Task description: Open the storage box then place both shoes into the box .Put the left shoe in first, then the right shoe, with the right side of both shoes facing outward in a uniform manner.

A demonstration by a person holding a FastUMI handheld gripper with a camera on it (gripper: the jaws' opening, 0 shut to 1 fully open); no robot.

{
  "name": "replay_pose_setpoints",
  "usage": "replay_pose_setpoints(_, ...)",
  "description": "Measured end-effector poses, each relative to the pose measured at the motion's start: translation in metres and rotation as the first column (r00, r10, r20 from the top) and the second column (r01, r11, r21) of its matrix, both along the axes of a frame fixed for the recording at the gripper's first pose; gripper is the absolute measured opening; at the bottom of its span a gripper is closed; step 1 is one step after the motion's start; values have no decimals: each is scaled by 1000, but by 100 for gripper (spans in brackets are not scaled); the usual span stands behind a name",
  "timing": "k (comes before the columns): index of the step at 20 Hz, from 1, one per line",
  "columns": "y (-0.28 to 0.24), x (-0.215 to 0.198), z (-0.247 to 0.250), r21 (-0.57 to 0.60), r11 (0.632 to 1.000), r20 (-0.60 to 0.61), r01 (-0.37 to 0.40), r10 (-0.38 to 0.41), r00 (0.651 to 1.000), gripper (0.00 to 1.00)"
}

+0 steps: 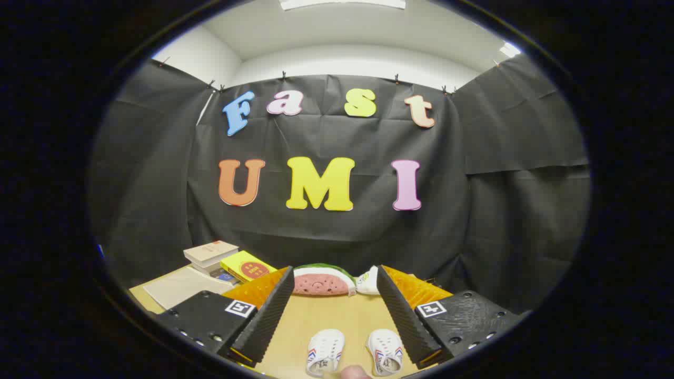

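Black cloth backs a wooden table [321, 321]. Two white shoes [325, 351], partly cut off, lie between the gripper [331, 310]'s wide-open fingers. Books [210, 253] sit at the far left corner.

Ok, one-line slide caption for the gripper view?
Open gripper over the table, two white shoes side by side between its fingers, watermelon toy and books beyond.
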State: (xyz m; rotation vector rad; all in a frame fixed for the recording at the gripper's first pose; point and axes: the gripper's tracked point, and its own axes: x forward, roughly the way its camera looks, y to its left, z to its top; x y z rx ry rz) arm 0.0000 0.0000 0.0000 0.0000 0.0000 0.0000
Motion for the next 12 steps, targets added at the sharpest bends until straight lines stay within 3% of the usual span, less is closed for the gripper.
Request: replay_pose_setpoints(12, 31, 11, 3, -27, 996, -7, -84, 84, 996, 95)
